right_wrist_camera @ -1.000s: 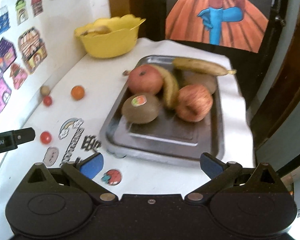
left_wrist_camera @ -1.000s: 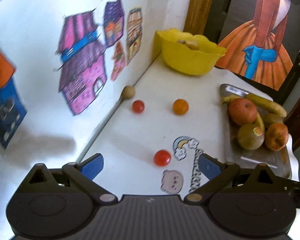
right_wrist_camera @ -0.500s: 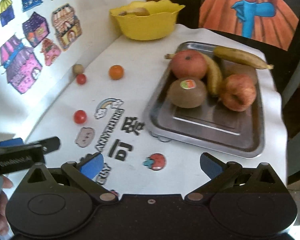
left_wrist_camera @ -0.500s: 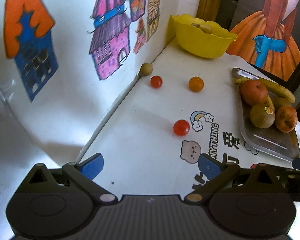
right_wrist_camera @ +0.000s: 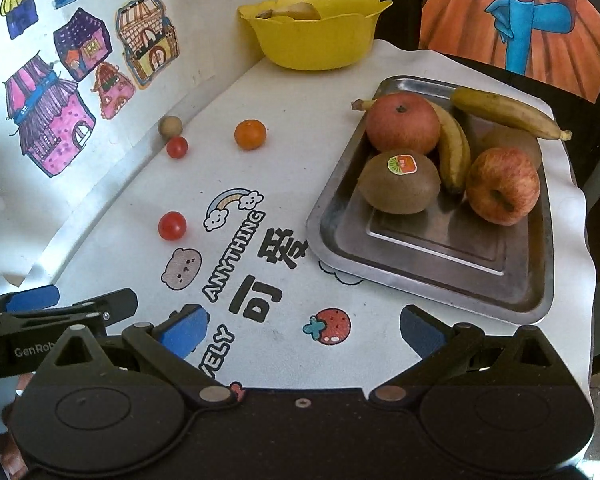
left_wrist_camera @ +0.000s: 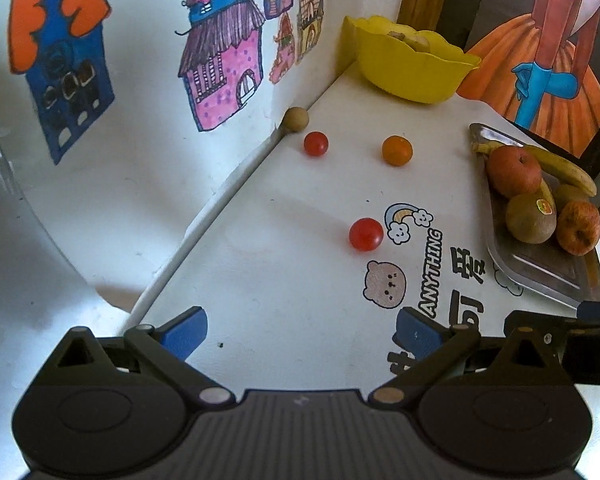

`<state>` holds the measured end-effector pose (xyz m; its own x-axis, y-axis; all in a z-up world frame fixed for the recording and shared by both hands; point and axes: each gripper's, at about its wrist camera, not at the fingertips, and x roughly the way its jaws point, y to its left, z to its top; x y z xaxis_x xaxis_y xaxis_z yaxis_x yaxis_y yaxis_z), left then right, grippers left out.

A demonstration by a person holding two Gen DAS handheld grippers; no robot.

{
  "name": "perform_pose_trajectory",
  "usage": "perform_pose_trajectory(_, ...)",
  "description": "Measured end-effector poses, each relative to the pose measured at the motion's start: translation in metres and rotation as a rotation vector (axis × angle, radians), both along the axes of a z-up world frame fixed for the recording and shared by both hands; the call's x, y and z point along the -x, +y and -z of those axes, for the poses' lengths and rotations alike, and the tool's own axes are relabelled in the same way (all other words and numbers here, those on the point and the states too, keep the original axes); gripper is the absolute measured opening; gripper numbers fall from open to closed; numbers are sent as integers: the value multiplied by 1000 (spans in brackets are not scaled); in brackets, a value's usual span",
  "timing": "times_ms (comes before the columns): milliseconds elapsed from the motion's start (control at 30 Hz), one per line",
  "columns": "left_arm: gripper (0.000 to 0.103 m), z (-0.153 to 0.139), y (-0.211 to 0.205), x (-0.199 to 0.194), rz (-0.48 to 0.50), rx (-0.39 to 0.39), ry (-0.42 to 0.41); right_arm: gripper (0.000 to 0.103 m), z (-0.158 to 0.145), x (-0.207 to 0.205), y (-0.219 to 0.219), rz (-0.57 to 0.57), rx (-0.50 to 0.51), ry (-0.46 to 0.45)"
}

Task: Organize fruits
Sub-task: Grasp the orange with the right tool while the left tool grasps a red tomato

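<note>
A steel tray (right_wrist_camera: pixel 440 264) (left_wrist_camera: pixel 540 276) on the white table holds two apples (right_wrist_camera: pixel 403 122) (right_wrist_camera: pixel 502 186), two kiwis (right_wrist_camera: pixel 399 182), and two bananas (right_wrist_camera: pixel 508 113). Loose on the table lie a near red tomato (left_wrist_camera: pixel 365 233) (right_wrist_camera: pixel 172 225), a far red tomato (left_wrist_camera: pixel 315 143) (right_wrist_camera: pixel 177 147), a small orange (left_wrist_camera: pixel 397 150) (right_wrist_camera: pixel 250 134) and a tan round fruit (left_wrist_camera: pixel 295 119) (right_wrist_camera: pixel 170 125) by the wall. My left gripper (left_wrist_camera: pixel 300 332) is open and empty, short of the near tomato. My right gripper (right_wrist_camera: pixel 300 330) is open and empty, near the table's front edge, before the tray.
A yellow bowl (right_wrist_camera: pixel 314 34) (left_wrist_camera: pixel 410 66) with something pale in it stands at the far end by the wall. A wall with house drawings (left_wrist_camera: pixel 220 52) runs along the left. The left gripper's finger (right_wrist_camera: pixel 32 300) shows at the right view's lower left. The table edge drops off right of the tray.
Both grippers have pulled back and turned left; more of the table front and printed lettering shows. The fruits have not moved. Both stay open.
</note>
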<state>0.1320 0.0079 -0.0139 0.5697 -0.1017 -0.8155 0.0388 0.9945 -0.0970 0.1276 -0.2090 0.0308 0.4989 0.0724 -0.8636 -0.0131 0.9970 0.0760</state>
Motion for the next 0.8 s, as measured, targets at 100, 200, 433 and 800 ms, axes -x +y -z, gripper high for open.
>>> perform_pose_trajectory(100, 102, 1, -3, -4, 8, 1, -5, 102, 0, -5, 0, -7, -2, 0)
perform_pose_trajectory(200, 102, 3, -8, -8, 22, -13, -12, 102, -1, -13, 1, -15, -1, -9)
perform_pose_trajectory(433, 102, 10, -14, -14, 48, -28, -13, 102, -7, -44, 5, -37, -3, -43)
perform_pose_trajectory(800, 102, 18, -33, -26, 116, -22, -46, 102, -5, -92, 11, -209, -40, -109)
